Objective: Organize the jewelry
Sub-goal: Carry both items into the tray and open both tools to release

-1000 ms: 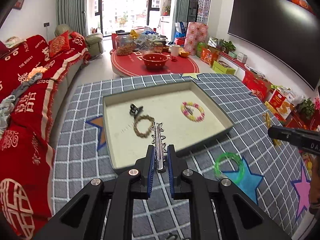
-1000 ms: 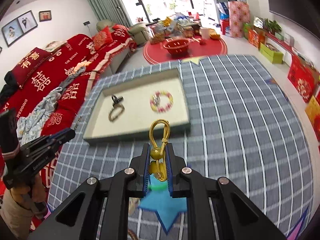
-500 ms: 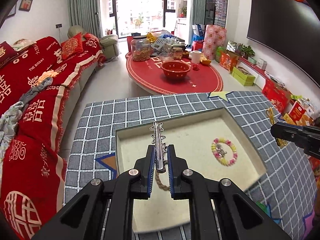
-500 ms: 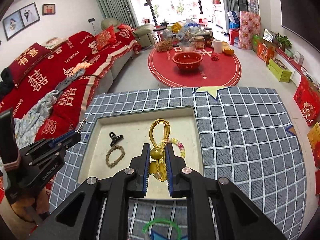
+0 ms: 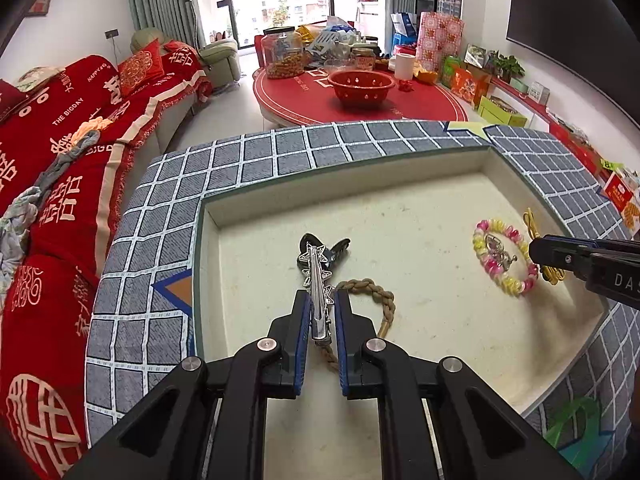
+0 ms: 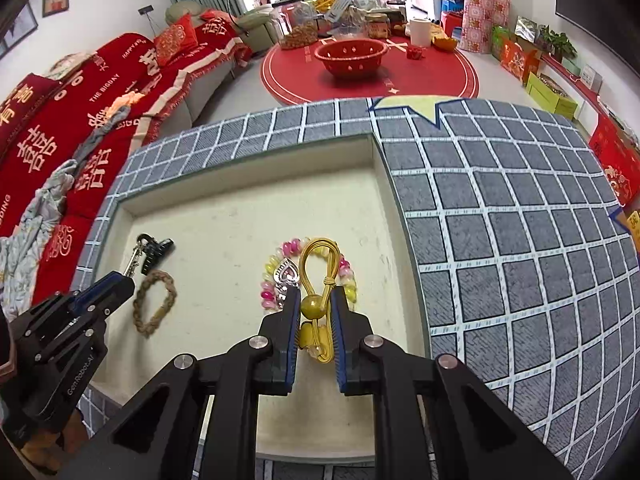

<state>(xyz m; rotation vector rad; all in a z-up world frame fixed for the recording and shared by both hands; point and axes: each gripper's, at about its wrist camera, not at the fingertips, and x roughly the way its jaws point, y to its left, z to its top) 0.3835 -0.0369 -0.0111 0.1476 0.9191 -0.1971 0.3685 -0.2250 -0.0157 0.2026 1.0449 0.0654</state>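
A silver star-studded hair clip (image 5: 317, 276) and a looped gold cord (image 6: 320, 276) hang over the cream tray (image 5: 400, 208).

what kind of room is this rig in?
Most likely a home living room: a red-covered sofa, a round table crowded with jars and a red bowl, and a large wall-mounted TV.

Cream tray (image 5: 400, 168), grey white-checked cloth (image 6: 520, 220), silver star clip (image 5: 317, 276), yellow cord (image 6: 320, 264), pink-and-yellow bracelet (image 5: 505, 256)
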